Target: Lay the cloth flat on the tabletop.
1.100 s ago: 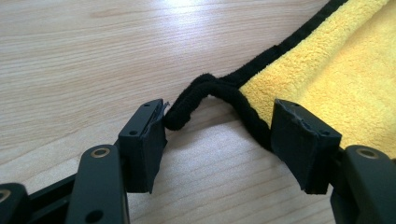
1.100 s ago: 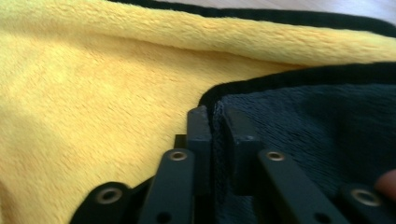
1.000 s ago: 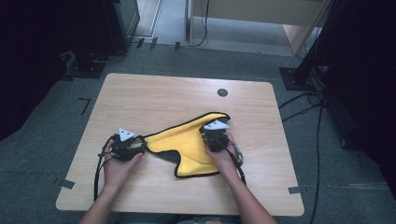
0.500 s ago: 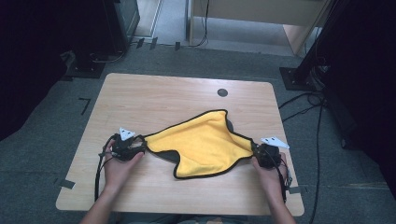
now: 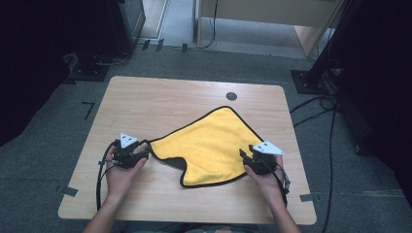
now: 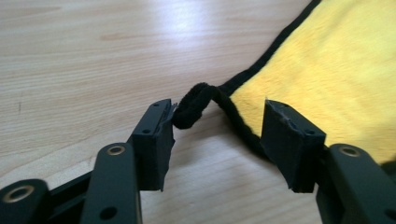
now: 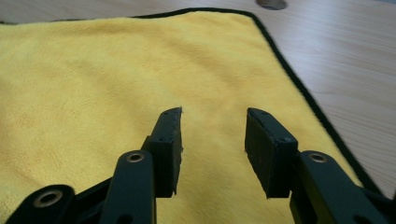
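On the table [image 5: 160, 104], the yellow cloth [image 5: 214, 145] bears no readable writing.

Cloths: one yellow cloth [image 5: 209, 145] with black edging
Grippers: two, left gripper [image 5: 141, 154] and right gripper [image 5: 246, 156]
Tables: one wooden table [image 5: 160, 102]
Table holes: one round grommet [image 5: 231, 96], at 12 o'clock of the cloth

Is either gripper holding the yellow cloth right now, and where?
Neither. Left gripper stands open around the yellow cloth's black-edged corner; right gripper is open above it.
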Action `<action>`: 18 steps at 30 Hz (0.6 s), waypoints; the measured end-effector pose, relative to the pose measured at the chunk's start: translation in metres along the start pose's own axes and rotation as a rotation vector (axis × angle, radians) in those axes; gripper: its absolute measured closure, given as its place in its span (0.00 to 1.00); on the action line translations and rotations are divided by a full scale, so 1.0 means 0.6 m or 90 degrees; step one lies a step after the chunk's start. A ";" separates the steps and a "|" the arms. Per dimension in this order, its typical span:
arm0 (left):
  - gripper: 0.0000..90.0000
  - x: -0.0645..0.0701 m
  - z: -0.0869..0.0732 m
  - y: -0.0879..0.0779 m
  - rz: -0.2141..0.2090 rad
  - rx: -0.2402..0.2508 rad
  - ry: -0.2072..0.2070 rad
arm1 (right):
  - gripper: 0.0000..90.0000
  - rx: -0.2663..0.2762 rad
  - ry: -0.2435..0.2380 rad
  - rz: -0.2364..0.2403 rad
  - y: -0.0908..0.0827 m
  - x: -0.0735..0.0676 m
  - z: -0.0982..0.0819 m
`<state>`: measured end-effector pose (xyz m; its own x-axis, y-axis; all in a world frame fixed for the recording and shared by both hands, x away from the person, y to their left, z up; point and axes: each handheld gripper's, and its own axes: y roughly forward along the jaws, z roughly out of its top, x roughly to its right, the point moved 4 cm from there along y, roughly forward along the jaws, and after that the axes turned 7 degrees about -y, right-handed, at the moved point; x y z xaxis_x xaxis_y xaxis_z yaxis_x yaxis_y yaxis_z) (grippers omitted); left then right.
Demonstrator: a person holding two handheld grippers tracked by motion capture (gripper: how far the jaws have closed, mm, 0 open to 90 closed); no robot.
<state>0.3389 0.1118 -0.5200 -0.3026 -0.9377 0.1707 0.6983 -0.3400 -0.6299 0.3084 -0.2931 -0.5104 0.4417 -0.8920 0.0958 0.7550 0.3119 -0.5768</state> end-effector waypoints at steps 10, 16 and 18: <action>0.73 0.041 -0.023 0.025 -0.037 -0.067 0.077 | 0.60 -0.060 -0.014 0.030 0.031 -0.014 -0.030; 0.73 0.042 -0.019 0.041 -0.015 -0.062 0.078 | 0.60 -0.065 -0.009 0.046 0.030 -0.025 -0.048; 0.74 0.032 -0.010 0.055 -0.003 -0.042 0.067 | 0.60 -0.055 -0.010 0.049 0.024 -0.034 -0.053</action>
<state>0.3521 0.0829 -0.5421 -0.3746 -0.9222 0.0960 0.6539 -0.3361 -0.6779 0.2946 -0.2807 -0.5464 0.5051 -0.8610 0.0600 0.6743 0.3503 -0.6501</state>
